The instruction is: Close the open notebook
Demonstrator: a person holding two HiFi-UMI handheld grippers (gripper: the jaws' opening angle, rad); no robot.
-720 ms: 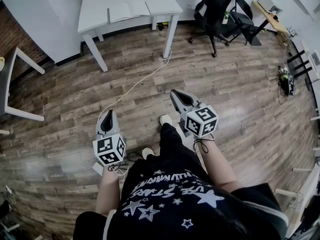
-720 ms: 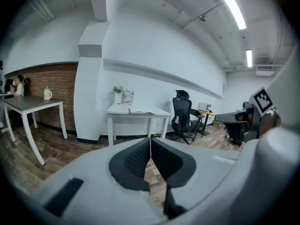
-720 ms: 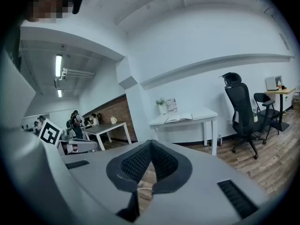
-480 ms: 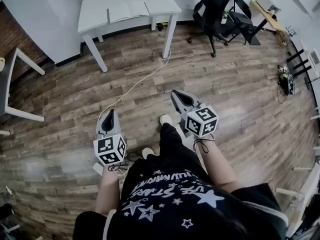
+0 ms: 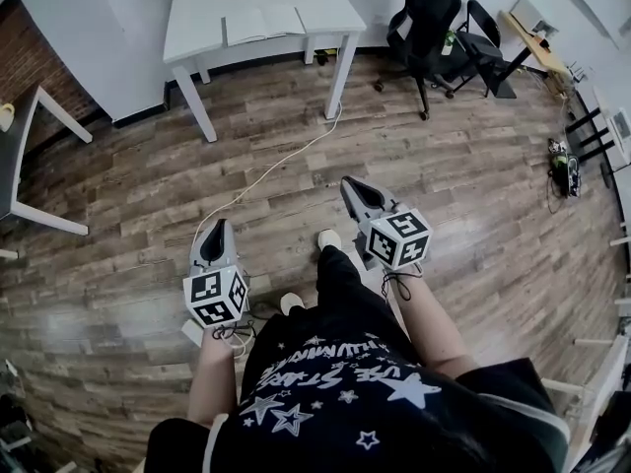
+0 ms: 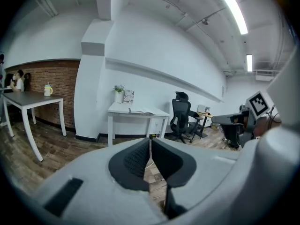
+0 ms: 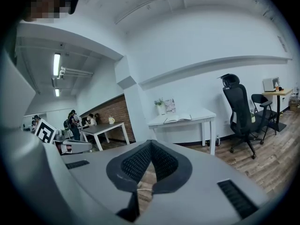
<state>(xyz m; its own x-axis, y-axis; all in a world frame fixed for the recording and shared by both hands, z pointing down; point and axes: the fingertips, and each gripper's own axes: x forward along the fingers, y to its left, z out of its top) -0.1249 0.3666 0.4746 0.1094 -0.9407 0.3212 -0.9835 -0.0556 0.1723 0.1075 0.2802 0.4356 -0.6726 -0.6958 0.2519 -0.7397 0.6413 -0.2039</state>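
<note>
since the open notebook (image 5: 262, 24) lies on the white table (image 5: 333, 6) far off at twelve o'clock, the left gripper (image 5: 218, 225) and right gripper (image 5: 348, 182) hang low, jaws pressed together on nothing, well out of reach.

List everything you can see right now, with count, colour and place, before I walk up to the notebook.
open notebook: one, white pages, on the white table
white table: one, against the far wall
potted plant: one, green in a white pot, back of that table
high-back chair: one, black, right of the table
smaller chair: one, black, further right
cable: one, white, across the wood floor
side table: one, grey top, white legs, far left
mug: one, pale, on the side table
left tool: one, grey, jaws shut, empty
right tool: one, grey, jaws shut, empty
</note>
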